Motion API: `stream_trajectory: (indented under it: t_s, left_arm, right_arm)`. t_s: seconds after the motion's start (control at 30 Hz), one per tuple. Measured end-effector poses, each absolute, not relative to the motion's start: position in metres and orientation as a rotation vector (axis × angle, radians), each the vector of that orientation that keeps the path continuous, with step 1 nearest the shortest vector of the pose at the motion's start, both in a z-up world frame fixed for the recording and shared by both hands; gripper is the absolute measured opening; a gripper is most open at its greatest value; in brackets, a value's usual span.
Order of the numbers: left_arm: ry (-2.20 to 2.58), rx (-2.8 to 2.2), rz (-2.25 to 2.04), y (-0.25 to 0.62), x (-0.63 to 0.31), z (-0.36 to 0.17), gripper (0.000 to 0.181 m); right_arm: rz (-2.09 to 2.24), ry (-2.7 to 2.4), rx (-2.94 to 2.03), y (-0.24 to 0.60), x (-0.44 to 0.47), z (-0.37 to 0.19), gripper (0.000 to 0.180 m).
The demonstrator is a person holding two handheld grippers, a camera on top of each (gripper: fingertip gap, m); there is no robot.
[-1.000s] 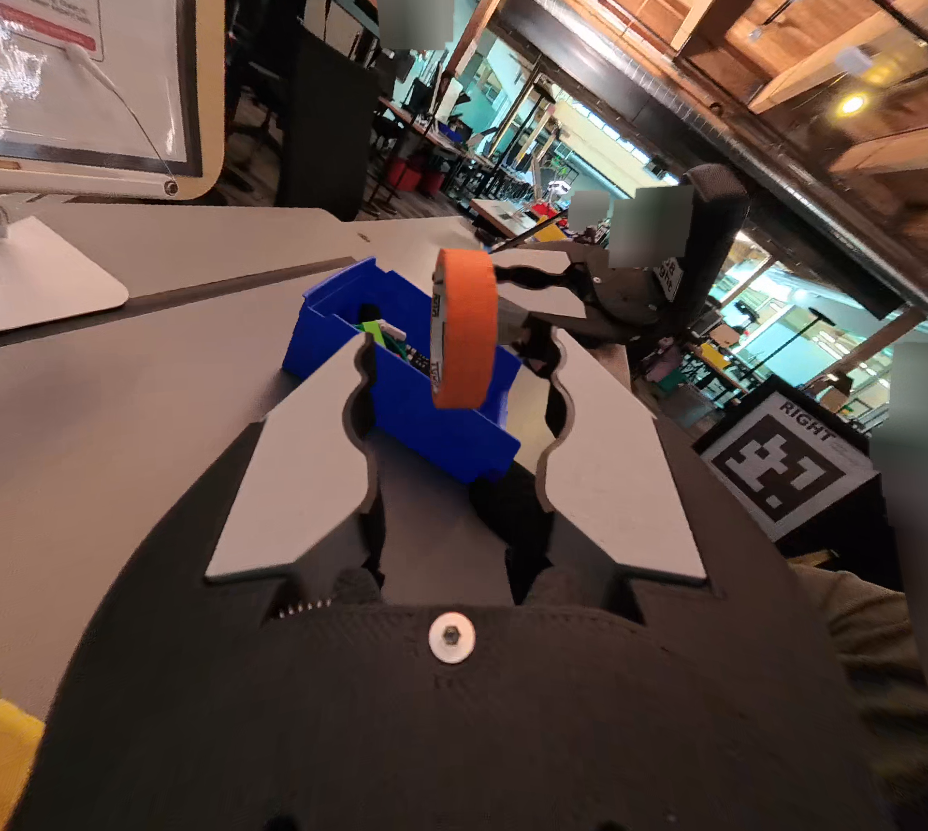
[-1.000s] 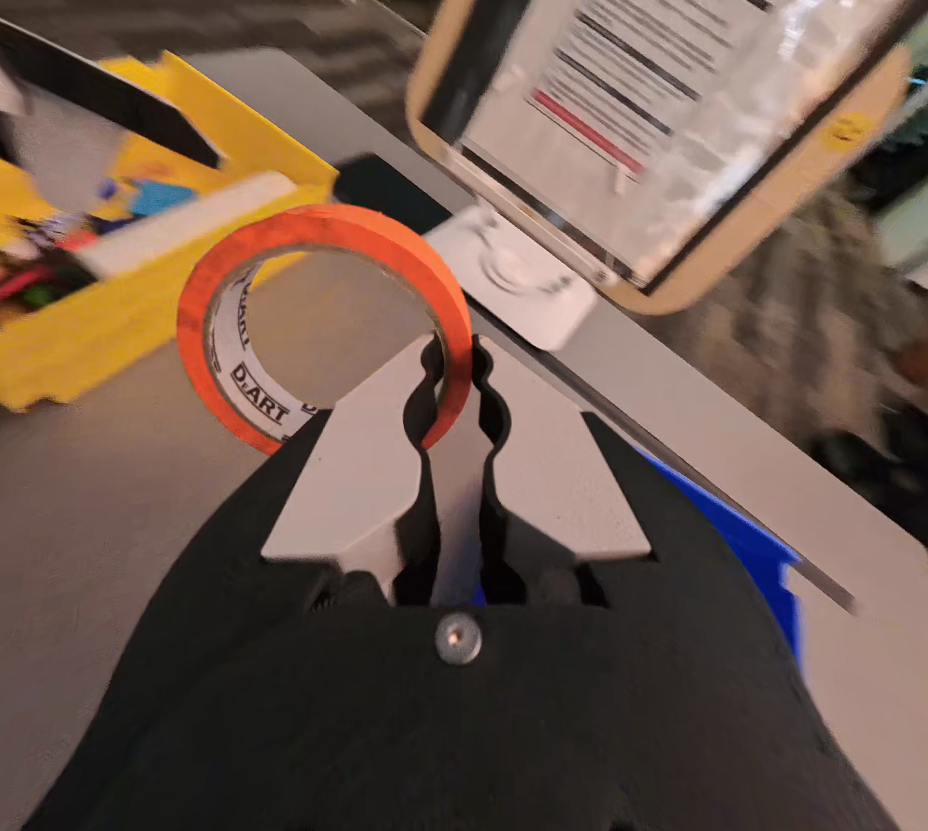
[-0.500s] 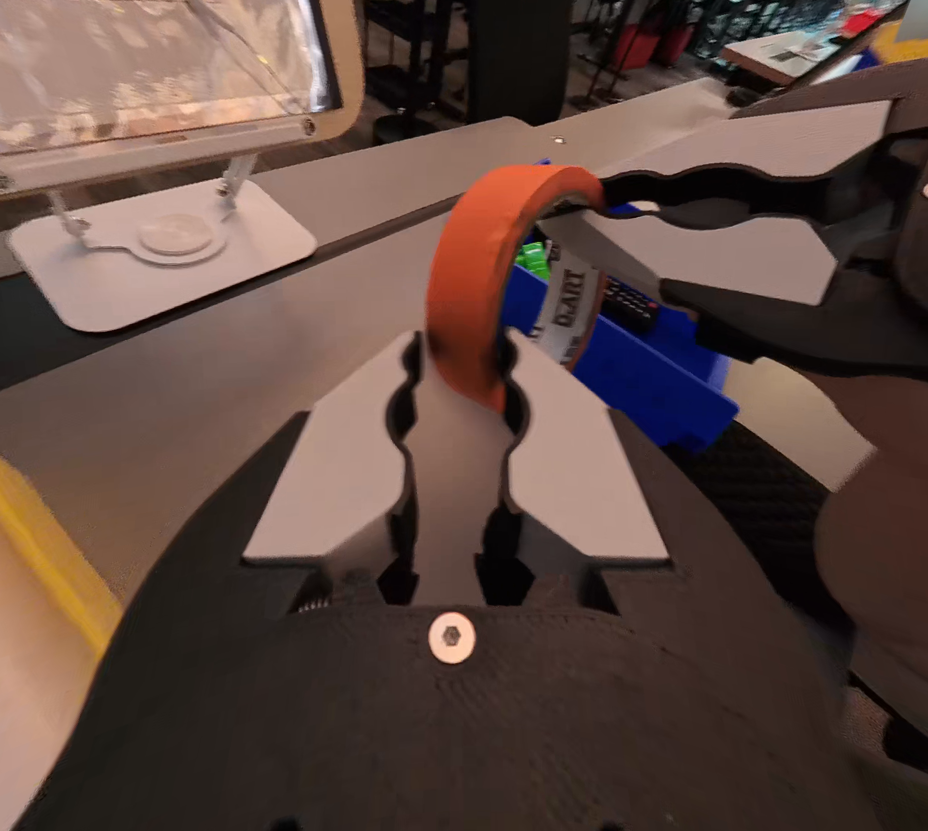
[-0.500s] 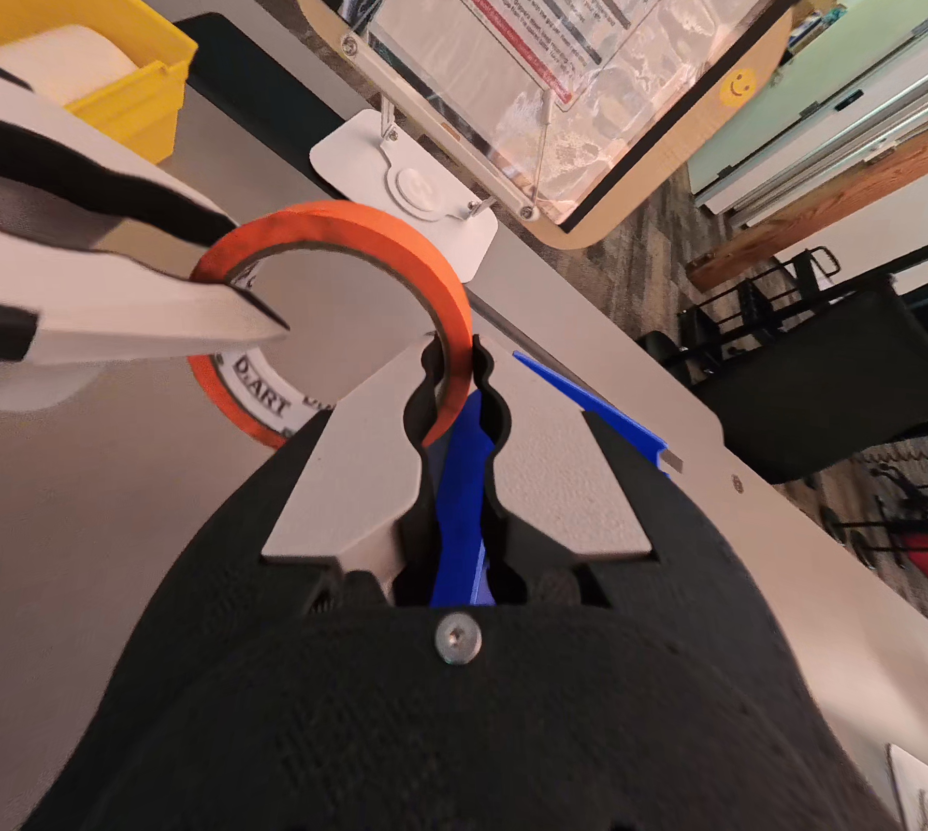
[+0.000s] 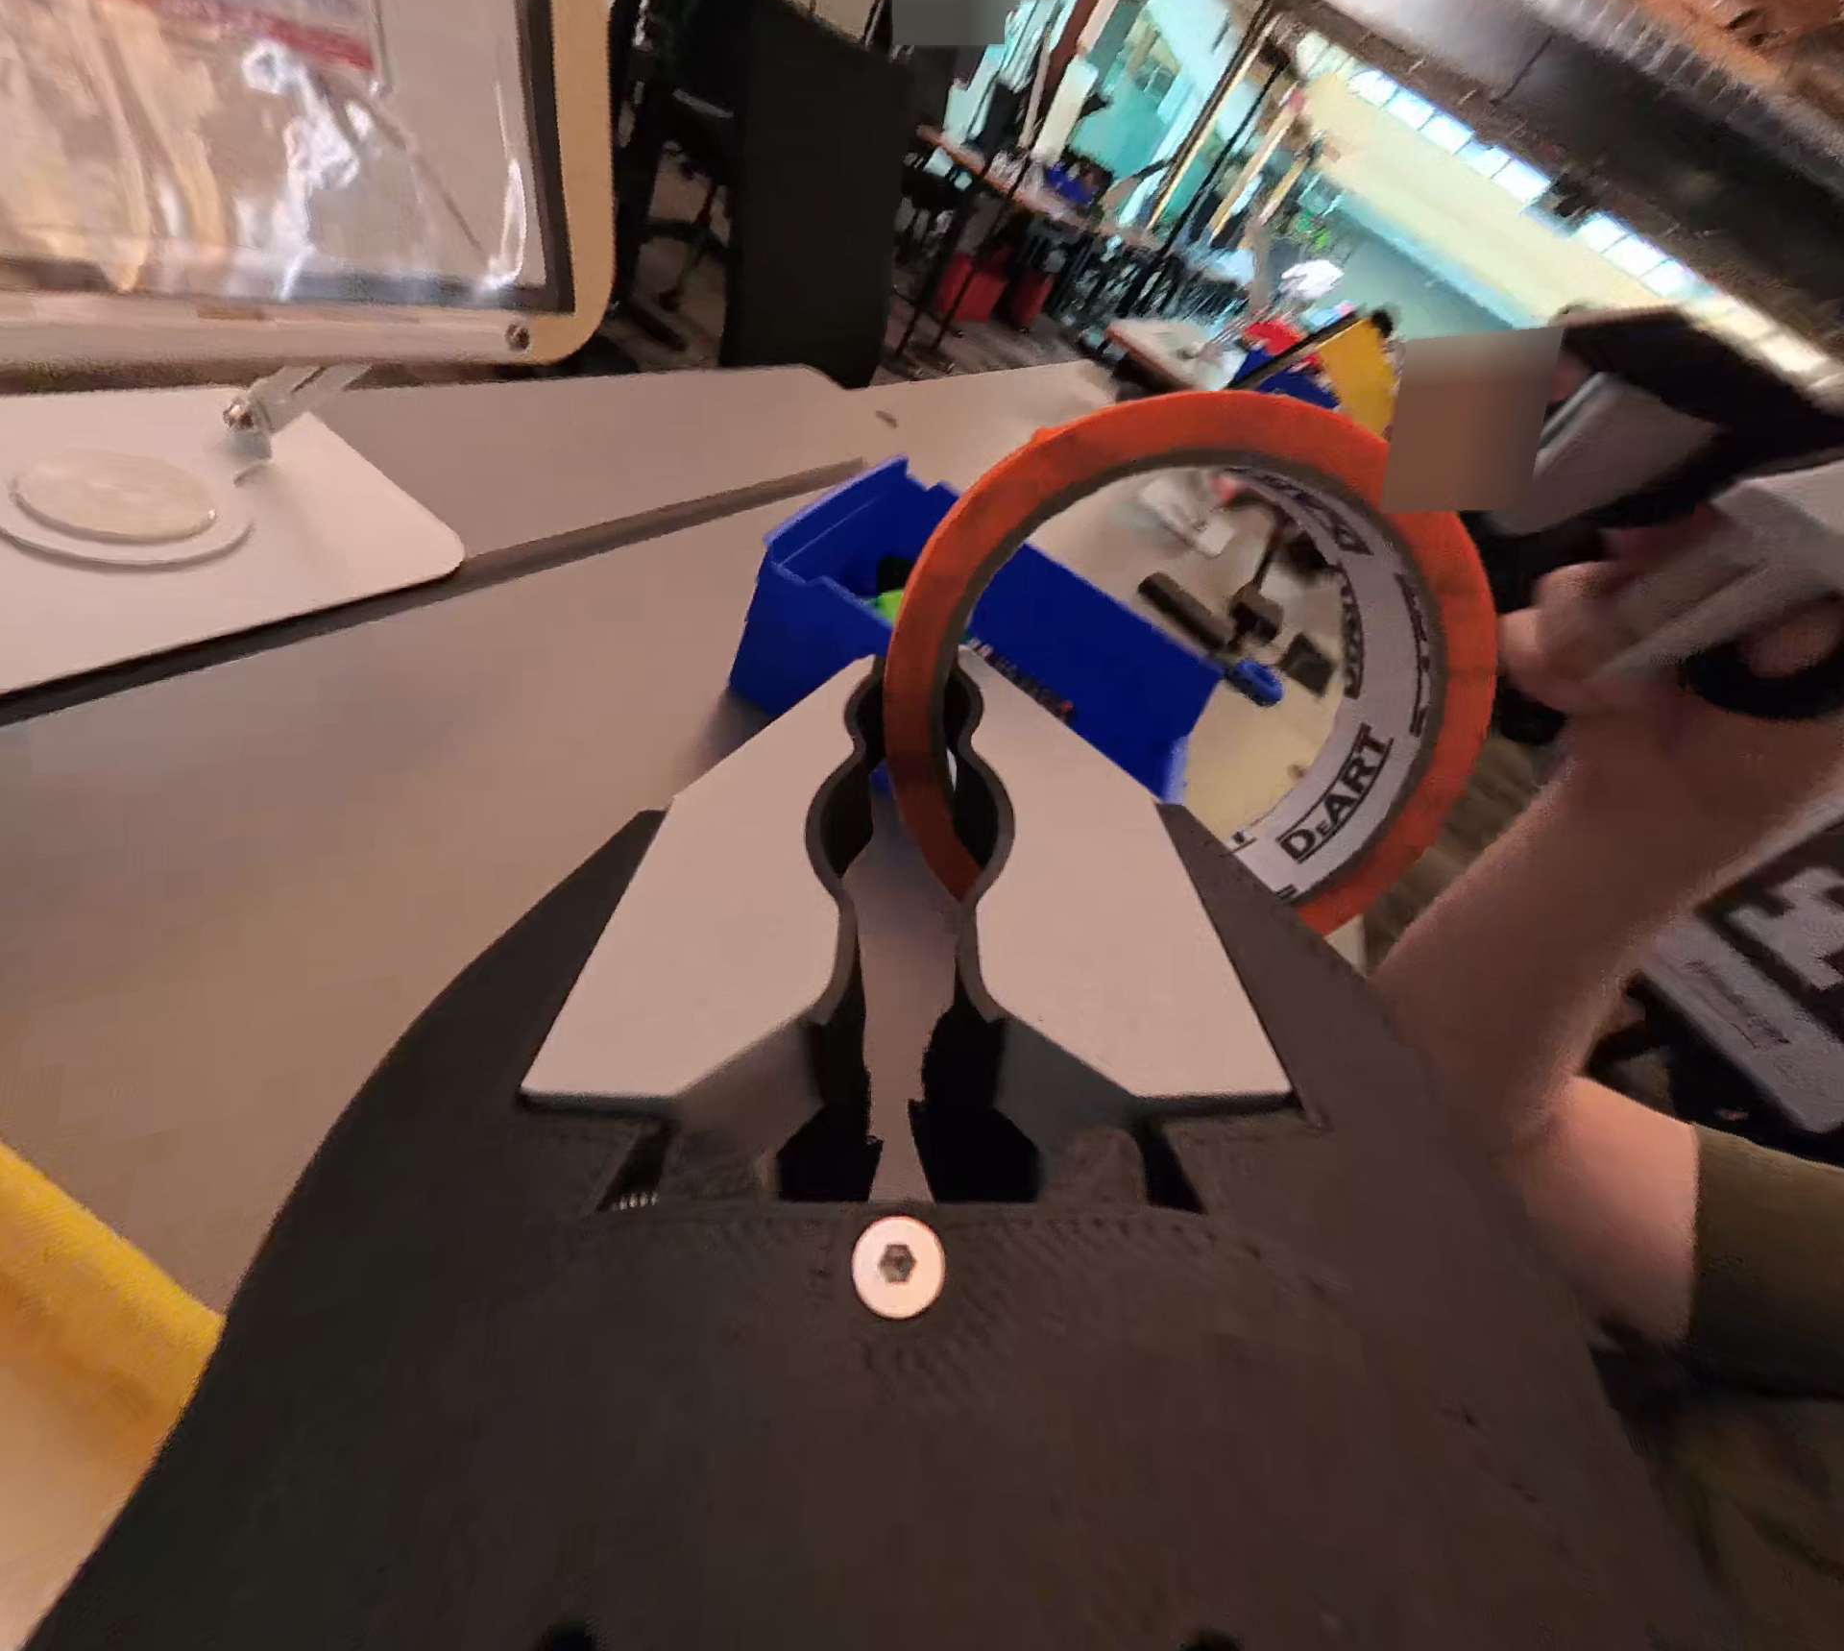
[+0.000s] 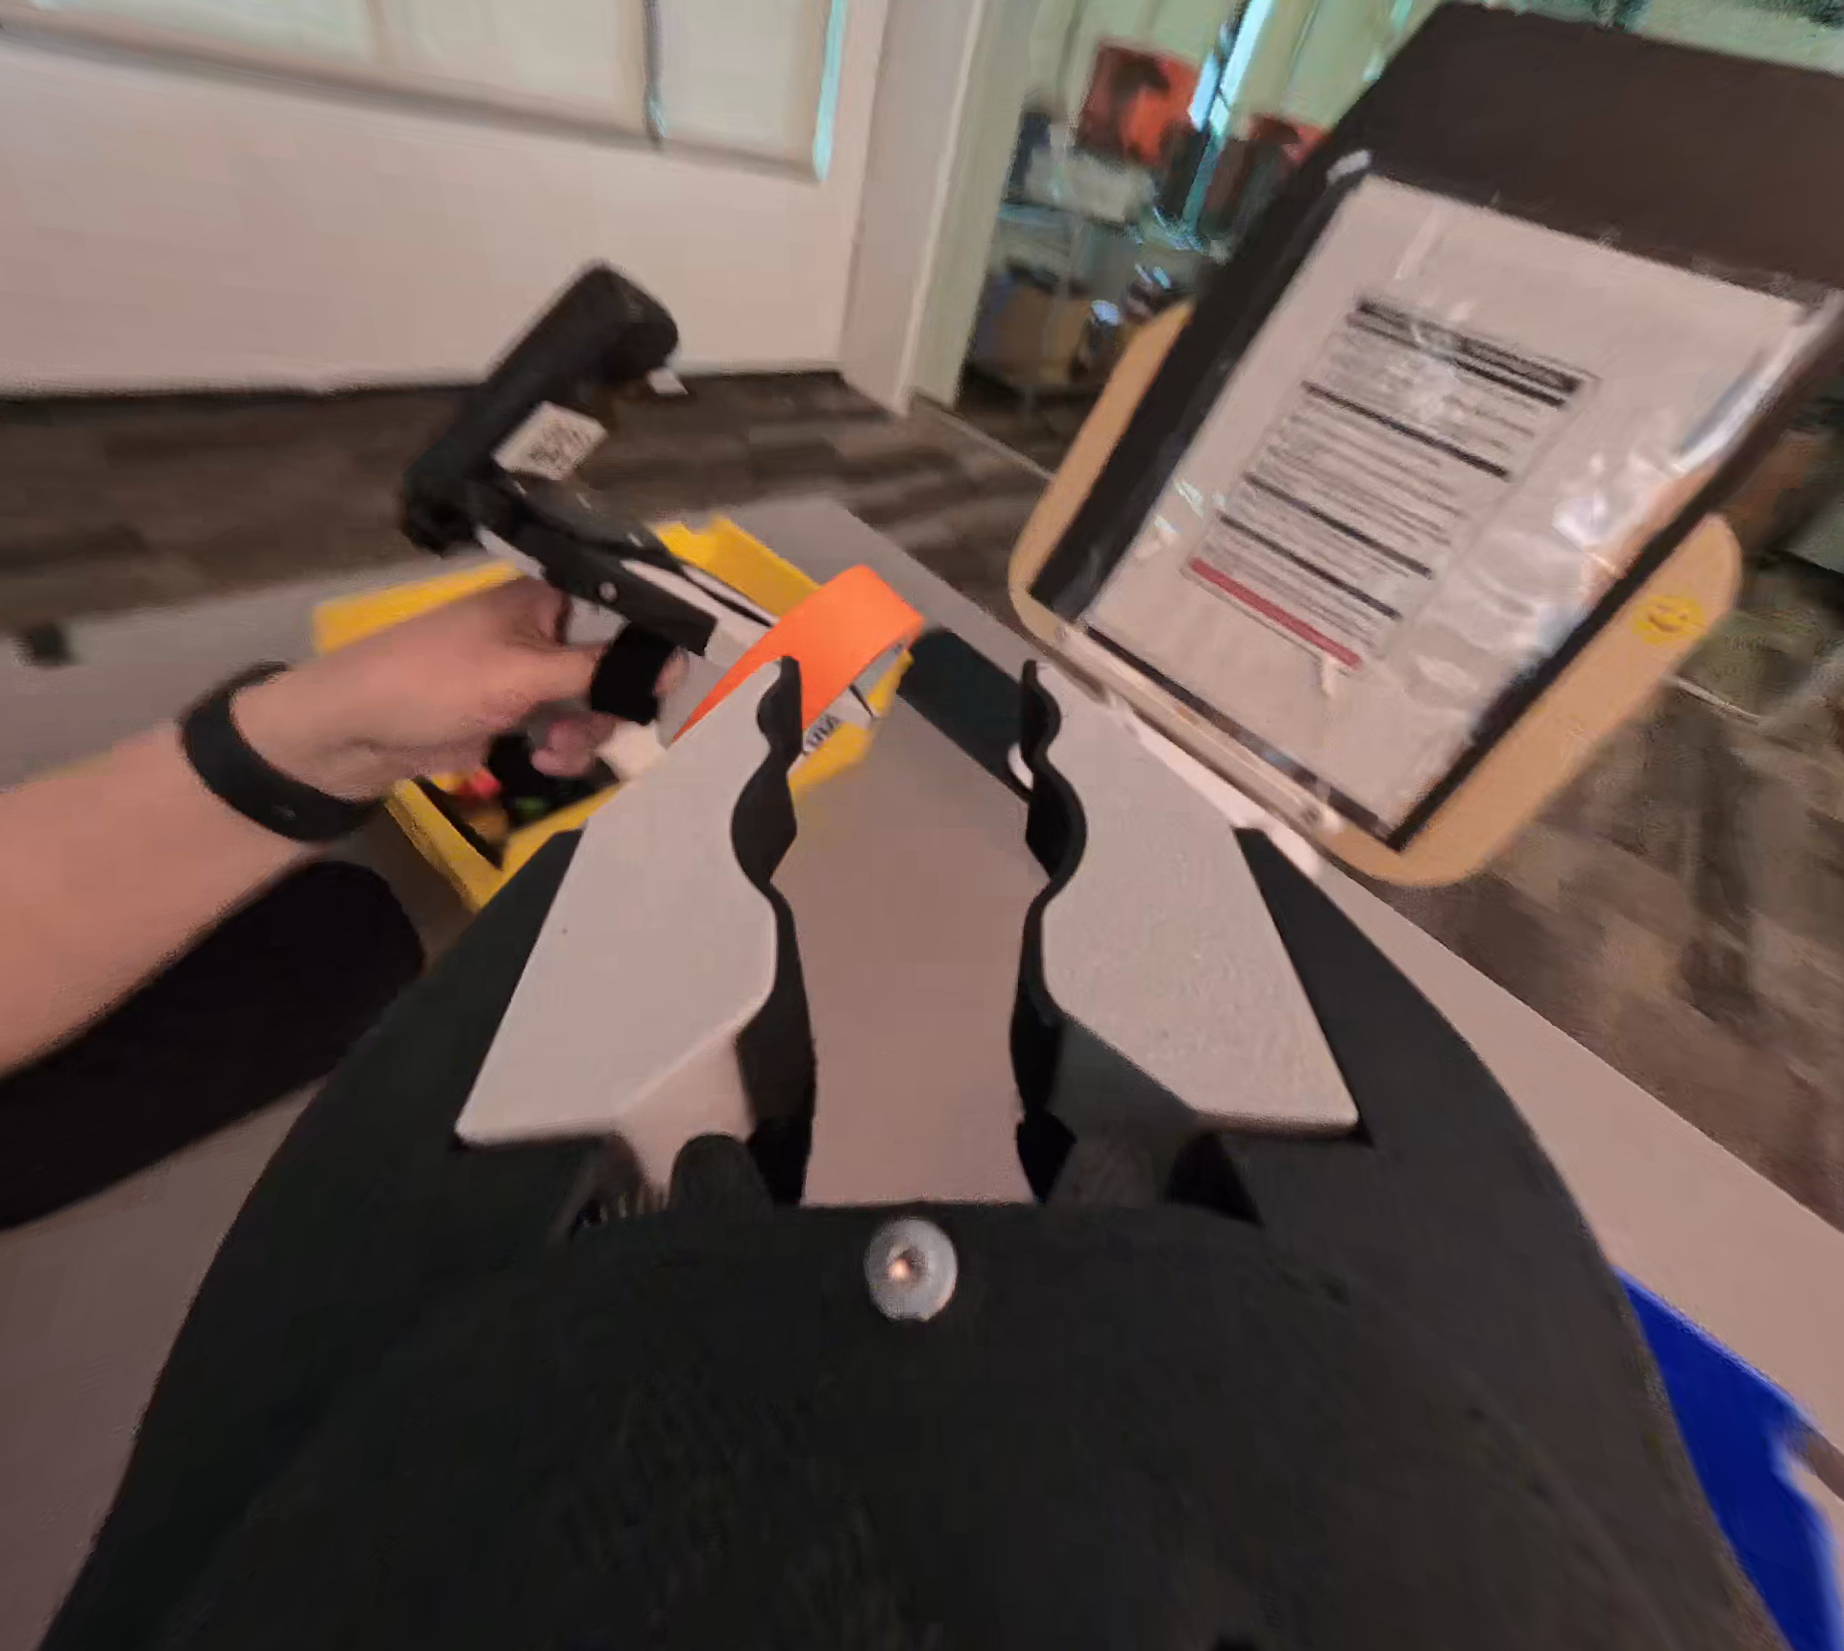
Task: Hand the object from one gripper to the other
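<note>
Tape roll (image 5: 1437, 595): orange outside, white inner core with black print. Left gripper (image 5: 913, 705): grey fingers, black body. Behind the roll, blue bin (image 5: 798, 605); yellow bin (image 6: 439, 605) behind the left gripper. Right gripper (image 6: 908, 705): same grey and black. Black wristband (image 6: 249, 770). Sign stand (image 6: 1597, 745): tan rim.

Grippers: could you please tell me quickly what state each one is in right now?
Left gripper: shut on the orange tape.
Right gripper: open, holding nothing.
</note>
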State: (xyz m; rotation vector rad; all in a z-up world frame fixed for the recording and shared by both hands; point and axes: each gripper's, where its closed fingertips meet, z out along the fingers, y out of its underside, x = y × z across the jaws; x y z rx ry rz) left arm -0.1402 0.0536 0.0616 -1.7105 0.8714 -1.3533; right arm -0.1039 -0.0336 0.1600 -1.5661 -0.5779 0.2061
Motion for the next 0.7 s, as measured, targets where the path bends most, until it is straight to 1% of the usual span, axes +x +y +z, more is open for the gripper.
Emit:
stream_trajectory:
  t_s: [0.07,0.13,0.2,0.23,0.27,0.33,0.47,0.5,0.53,0.57,0.6,0.7]
  left_arm:
    - [0.839,-1.617,-1.525,0.044,-0.145,0.084,0.008]
    - [0.807,-1.488,-1.815,0.024,-0.151,0.112,0.008]
    - [0.727,-1.345,-2.136,0.009,-0.161,0.139,0.007]
    - [0.678,-1.279,-2.282,0.004,-0.167,0.149,0.007]
    - [0.629,-1.237,-2.391,0.001,-0.17,0.155,0.007]
    - [0.609,-1.245,-2.491,-0.005,-0.166,0.154,0.007]
    - [0.735,-1.39,-2.472,-0.028,-0.141,0.135,0.008]
    - [0.77,-1.417,-2.463,-0.033,-0.136,0.131,0.009]
    - [0.801,-1.443,-2.452,-0.038,-0.131,0.127,0.01]
    - [0.821,-1.459,-2.435,-0.041,-0.128,0.125,0.012]
    - [0.827,-1.46,-2.419,-0.041,-0.127,0.124,0.013]
    - [0.773,-1.493,-2.333,-0.024,-0.129,0.124,0.059]
  right_arm:
    - [0.44,-0.591,-1.459,-0.041,-0.11,0.174,0.042]
    - [0.7,-0.673,-1.346,-0.055,-0.128,0.182,0.042]
    - [0.914,-0.772,-1.286,-0.067,-0.146,0.18,0.043]
    - [0.978,-0.819,-1.272,-0.07,-0.154,0.176,0.046]
    - [0.985,-0.862,-1.251,-0.071,-0.163,0.172,0.05]
    - [0.86,-0.933,-1.173,-0.068,-0.177,0.165,0.051]
    - [0.535,-1.089,-1.081,-0.066,-0.202,0.145,0.05]
    - [0.478,-1.113,-1.094,-0.064,-0.205,0.139,0.046]
    - [0.431,-1.131,-1.12,-0.062,-0.206,0.135,0.032]
    - [0.436,-1.194,-1.127,-0.067,-0.209,0.128,0.011]
    - [0.442,-1.19,-1.144,-0.068,-0.208,0.129,0.009]
    - [0.578,-1.031,-1.307,-0.054,-0.193,0.138,0.009]
